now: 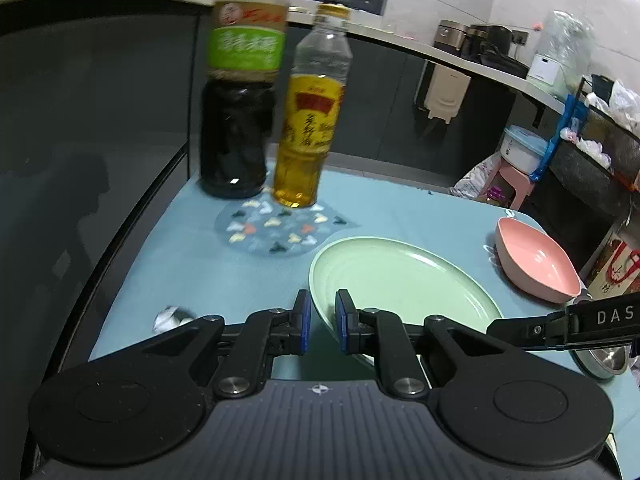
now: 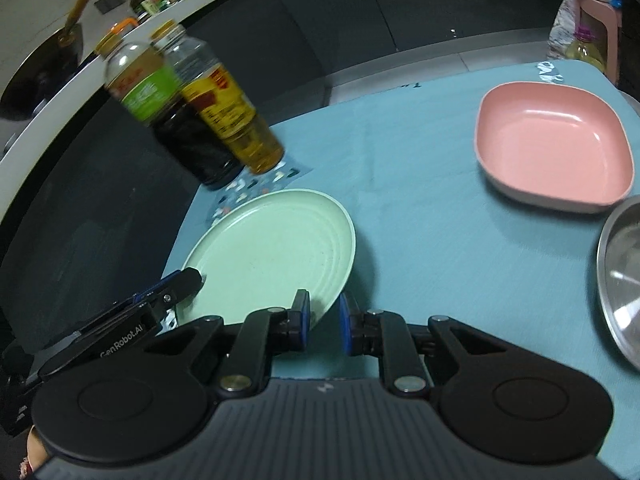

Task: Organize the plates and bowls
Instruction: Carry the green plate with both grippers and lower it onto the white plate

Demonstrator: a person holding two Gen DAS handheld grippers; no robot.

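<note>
A round pale green plate [image 1: 400, 280] lies on the blue tablecloth; it also shows in the right wrist view [image 2: 272, 256]. My left gripper [image 1: 322, 320] is open with the plate's near left rim between its blue pads. My right gripper [image 2: 324, 320] is open at the plate's near right rim. A pink square bowl [image 1: 536, 260] sits to the right, also seen in the right wrist view [image 2: 556, 144]. A steel bowl [image 2: 624, 284] lies at the right edge. The right gripper's arm [image 1: 568, 324] shows in the left wrist view, and the left gripper's arm [image 2: 132, 312] in the right.
A dark soy sauce bottle [image 1: 240, 100] and a yellow oil bottle [image 1: 308, 120] stand at the far left by a patterned mat [image 1: 276, 228]. A crumpled white scrap [image 1: 170, 318] lies near the table's left edge. A counter with appliances [image 1: 480, 40] runs behind.
</note>
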